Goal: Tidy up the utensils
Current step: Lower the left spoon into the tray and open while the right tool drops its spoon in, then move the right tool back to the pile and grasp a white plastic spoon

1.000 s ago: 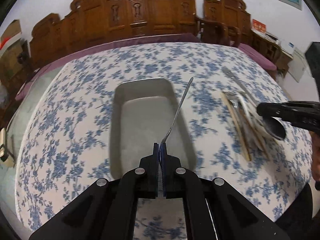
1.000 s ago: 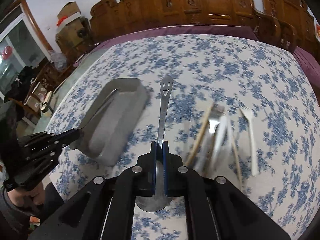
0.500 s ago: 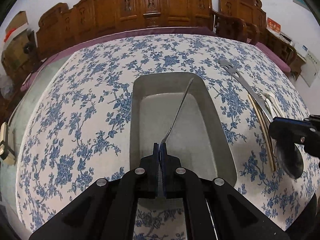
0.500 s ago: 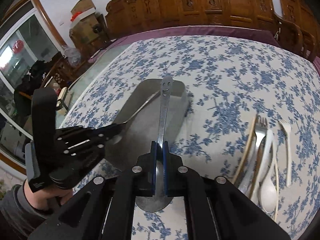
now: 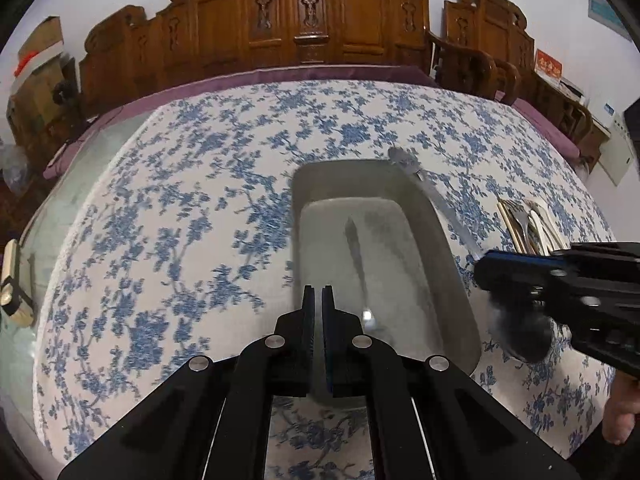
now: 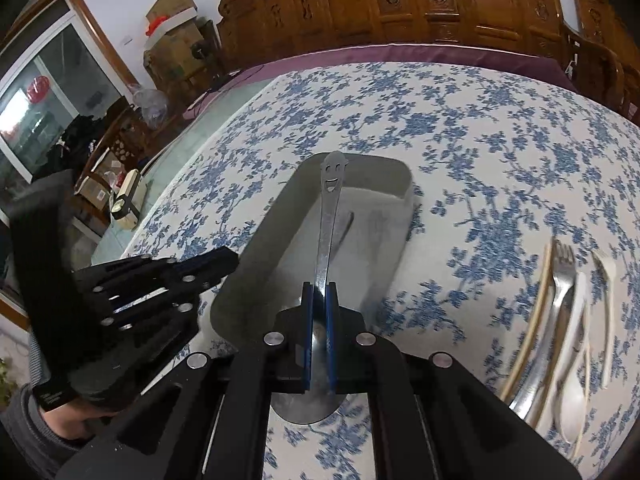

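**Asker:** What does the left wrist view show?

**Describer:** A metal tray (image 5: 430,216) sits centre frame on a tabletop (image 5: 192,208) covered in blue-flowered cloth. A small metal utensil (image 5: 357,254) lies on the tray floor, blurred. The left gripper (image 5: 316,300), at lower centre, is clenched with nothing visible between its fingers. At the right edge, the right gripper (image 5: 486,270) grasps a metal spoon (image 5: 436,198), whose handle slants to the tray's upper right corner.

**Asker:** And the right wrist view?

**Describer:** The right gripper (image 6: 318,296) sits at lower centre, clamped on the spoon (image 6: 328,216). The spoon's bowl shows below the fingers, and its handle, ending in a smiling face, reaches up over the tray (image 6: 260,240). The left gripper (image 6: 224,262) is at the left, just beside the tray's edge. At the lower right, a fork (image 6: 560,276), white spoons (image 6: 572,392) and pale sticks (image 6: 528,320) lie close together on the cloth.
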### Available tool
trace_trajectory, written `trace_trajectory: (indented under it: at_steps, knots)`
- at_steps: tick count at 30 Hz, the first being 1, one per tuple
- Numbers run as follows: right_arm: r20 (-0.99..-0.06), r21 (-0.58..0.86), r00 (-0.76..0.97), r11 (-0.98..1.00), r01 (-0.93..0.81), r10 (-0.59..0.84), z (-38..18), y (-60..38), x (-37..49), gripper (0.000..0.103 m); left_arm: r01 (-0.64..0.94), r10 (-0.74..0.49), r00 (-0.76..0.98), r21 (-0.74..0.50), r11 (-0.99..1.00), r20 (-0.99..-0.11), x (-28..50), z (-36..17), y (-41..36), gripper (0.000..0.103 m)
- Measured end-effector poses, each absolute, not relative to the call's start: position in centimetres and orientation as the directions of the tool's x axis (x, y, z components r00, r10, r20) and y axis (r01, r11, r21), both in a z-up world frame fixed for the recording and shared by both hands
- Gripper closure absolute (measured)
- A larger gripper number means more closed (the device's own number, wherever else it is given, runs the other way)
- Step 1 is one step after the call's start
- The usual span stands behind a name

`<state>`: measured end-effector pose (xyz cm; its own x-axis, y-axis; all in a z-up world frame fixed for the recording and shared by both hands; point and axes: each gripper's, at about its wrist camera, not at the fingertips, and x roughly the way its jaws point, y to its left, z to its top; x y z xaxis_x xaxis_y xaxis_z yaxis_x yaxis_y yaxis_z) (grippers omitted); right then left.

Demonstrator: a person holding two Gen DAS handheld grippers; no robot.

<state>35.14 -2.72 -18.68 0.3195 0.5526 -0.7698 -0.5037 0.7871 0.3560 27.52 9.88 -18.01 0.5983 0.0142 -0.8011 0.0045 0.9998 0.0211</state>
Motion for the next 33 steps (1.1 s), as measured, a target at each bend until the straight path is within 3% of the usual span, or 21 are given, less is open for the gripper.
trace_trajectory:
  at_steps: [18,33]
  knots:
    - [-0.796,0.351,0.3,0.804,-0.48,0.526,-22.4,0.7,35.9,0.093,-0.005,0.031,0.64,0.036,0.999,-0.768,25.4,-15.6,12.4,0.101]
    - [-0.726,0.295,0.398,0.777,-0.556,0.561,-17.7,-8.5,31.5,0.093,0.074,-0.049,0.662,0.0,0.997,-0.748,23.7,-14.5,8.0,0.098]
